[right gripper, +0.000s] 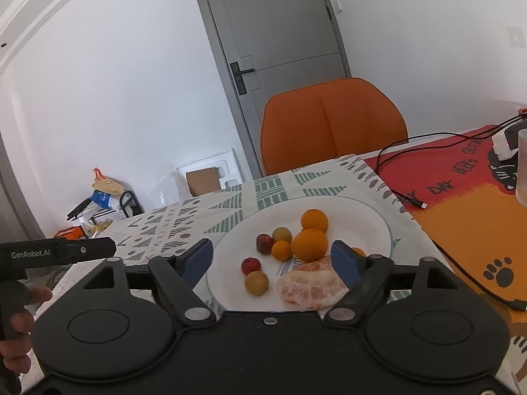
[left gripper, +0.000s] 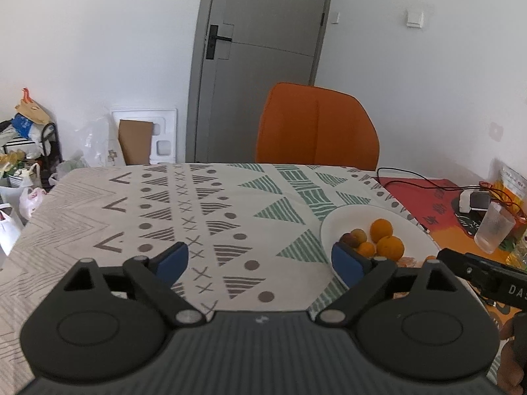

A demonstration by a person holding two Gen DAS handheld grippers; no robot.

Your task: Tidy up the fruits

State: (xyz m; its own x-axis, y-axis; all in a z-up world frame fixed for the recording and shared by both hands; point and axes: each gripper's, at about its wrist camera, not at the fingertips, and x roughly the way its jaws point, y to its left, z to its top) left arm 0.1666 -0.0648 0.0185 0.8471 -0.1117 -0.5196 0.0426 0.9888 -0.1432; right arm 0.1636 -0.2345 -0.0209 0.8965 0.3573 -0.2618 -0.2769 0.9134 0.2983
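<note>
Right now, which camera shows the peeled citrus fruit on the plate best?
The right wrist view: the peeled citrus fruit lies close and almost whole on the white plate. In the left wrist view only a small pale-orange piece shows behind the tongs' linkage.

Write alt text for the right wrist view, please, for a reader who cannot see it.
A white plate on a patterned tablecloth holds oranges, small red and yellowish fruits, and a peeled citrus piece. The open right tool hovers over the plate's near edge, holding nothing. Behind stand an orange chair and a grey door.
</note>
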